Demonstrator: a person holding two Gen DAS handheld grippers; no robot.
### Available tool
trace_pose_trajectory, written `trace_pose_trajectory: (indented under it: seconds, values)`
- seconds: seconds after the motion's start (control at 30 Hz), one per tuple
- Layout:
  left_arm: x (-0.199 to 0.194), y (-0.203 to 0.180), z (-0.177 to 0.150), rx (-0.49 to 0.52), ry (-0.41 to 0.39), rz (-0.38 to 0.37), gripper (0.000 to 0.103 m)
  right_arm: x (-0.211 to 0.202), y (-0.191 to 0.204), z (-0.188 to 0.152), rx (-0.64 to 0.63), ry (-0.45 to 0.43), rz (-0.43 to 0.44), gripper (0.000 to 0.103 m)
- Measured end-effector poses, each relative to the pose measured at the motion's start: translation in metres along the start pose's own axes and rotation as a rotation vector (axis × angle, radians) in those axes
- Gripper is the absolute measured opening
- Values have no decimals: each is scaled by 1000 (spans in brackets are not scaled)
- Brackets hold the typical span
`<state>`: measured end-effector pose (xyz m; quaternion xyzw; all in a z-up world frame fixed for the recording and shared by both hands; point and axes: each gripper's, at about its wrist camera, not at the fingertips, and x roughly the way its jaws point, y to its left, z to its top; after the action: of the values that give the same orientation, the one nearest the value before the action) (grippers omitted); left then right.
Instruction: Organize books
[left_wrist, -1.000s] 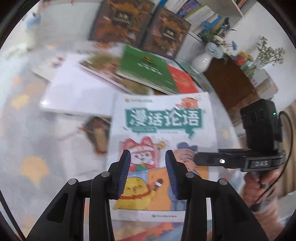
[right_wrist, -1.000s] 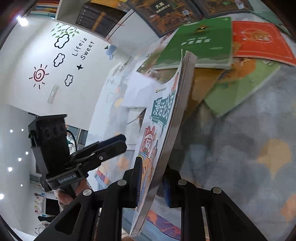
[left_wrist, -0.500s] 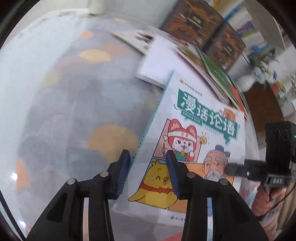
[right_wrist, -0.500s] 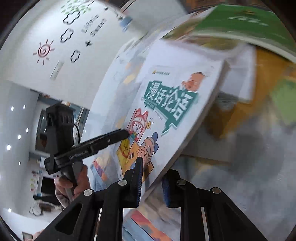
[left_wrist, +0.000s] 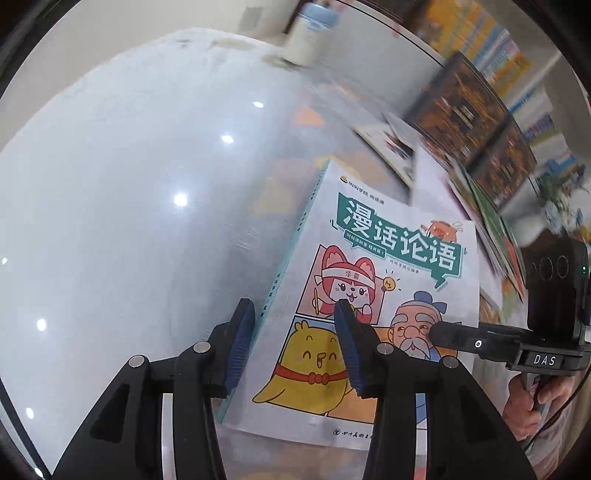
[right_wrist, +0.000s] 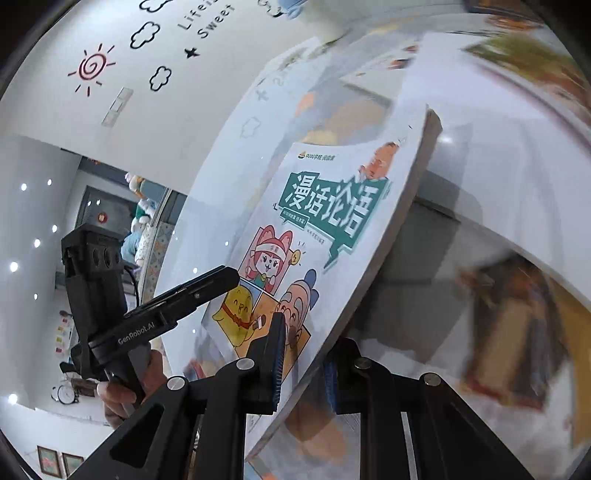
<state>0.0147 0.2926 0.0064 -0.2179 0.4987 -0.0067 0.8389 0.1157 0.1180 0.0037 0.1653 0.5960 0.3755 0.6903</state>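
The right gripper (right_wrist: 304, 354) has its jaws clamped on the lower edge of a white cartoon-cover book (right_wrist: 314, 251), one blue pad on the front cover by the bearded old man's face, the other behind, against the back; the book stands tilted, lifted off the surface, its page block turned to the right in the right wrist view. In the left wrist view the same book (left_wrist: 369, 295) slopes above a pale, glossy tabletop (left_wrist: 129, 203) that reflects ceiling lights; its teal spine faces left.

The left gripper (left_wrist: 293, 343) hovers at the book's spine edge with its jaws opening; the spine corner sits between the pads, the left pad clear of it, and whether the right pad touches the cover I cannot tell. A person's hand (left_wrist: 524, 406) grips the right tool's handle at the frame's right edge.

Beyond the book, blurred, lie more books fanned out (left_wrist: 487, 221), and two dark-covered volumes (left_wrist: 476, 122) lean near a bookshelf; a white bottle with a blue cap (left_wrist: 306, 40) stands at the far edge.
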Motion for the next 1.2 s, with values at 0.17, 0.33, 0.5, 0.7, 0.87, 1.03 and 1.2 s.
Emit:
trace_pose_trajectory:
  seconds: [0.17,0.33,0.5,0.7,0.87,1.03,1.2]
  values:
    - [-2,17,4,-26,-23,46,41,22,-1,-1,3,32,15,20]
    - [-1,24,0,-37,-13,28,41,20,-11,-2,44,24,64,20]
    - [-2,28,-3,-43,-5,24,45,15,-12,-6,65,36,51,23]
    - [-14,31,-4,-65,-34,93,45,-10,-15,-12,94,37,-3,43]
    - [-19,8,4,-27,-52,61,50,-49,-21,-25,90,-20,35,48]
    - [-6,-40,28,64,-33,11,51,-104,-56,-26,143,-187,-79,50]
    - [25,-99,64,174,21,-41,53,-147,-97,-35,215,-312,-166,50]
